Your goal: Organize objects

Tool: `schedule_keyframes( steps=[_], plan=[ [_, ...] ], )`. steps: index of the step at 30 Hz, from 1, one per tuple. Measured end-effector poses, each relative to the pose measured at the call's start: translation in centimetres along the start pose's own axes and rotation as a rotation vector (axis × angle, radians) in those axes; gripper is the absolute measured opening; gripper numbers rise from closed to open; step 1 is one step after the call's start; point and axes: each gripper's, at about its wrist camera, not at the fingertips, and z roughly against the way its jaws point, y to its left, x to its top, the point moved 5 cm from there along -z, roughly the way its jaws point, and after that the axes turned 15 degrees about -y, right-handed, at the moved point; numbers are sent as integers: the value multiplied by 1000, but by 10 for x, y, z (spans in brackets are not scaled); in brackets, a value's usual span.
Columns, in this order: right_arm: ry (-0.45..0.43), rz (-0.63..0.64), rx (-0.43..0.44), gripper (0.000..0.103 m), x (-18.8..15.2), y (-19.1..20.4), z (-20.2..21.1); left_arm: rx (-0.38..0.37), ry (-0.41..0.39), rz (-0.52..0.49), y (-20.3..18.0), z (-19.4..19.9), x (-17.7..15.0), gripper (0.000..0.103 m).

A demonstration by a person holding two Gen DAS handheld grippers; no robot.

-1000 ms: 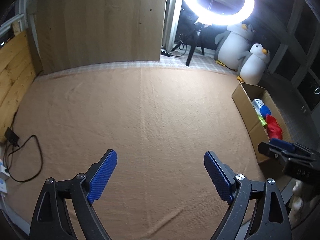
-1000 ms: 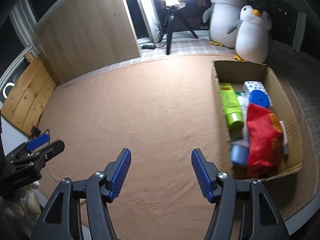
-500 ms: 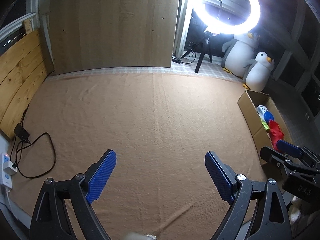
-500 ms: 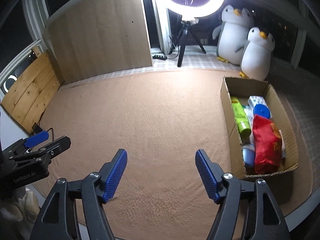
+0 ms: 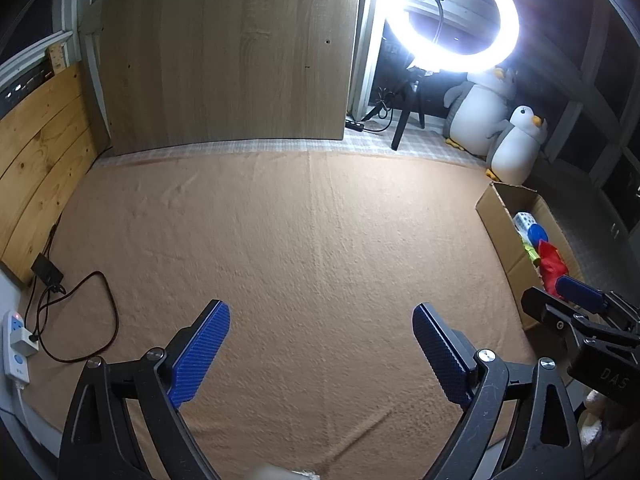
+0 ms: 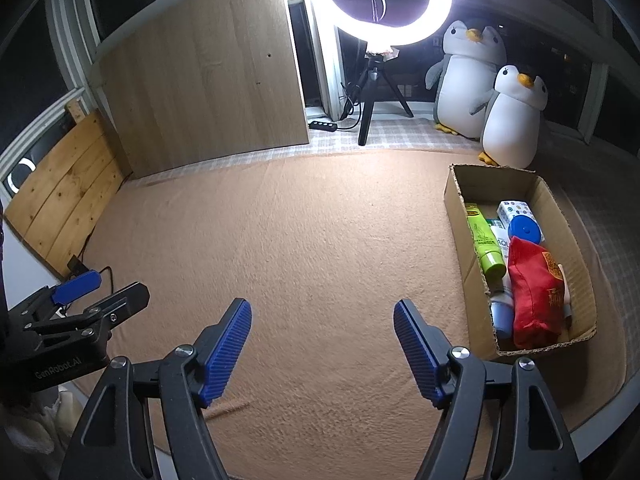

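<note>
Right wrist: cardboard box [image 6: 454,204] holds green tube [image 6: 485,240], red pouch [image 6: 534,292]; both grippers apart, empty.

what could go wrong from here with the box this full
The red pouch sits high at the near end of the cardboard box; anything added there may slide out over the low wall. The cable and power strip at the blanket's left edge could snag the left gripper.

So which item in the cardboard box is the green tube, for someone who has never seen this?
Find the cardboard box on the tan blanket, before the small plush penguin. The green tube lies along its left wall, the only lime-green item, beside a red pouch.
</note>
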Motion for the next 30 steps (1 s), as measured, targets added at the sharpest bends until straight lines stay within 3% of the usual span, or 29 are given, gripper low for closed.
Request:
schedule_keyframes(
  steps=[30],
  plan=[
    [3,-17,-13,72,-2,-3,-2,4,7,6,2,0,-5,96]
  ],
)
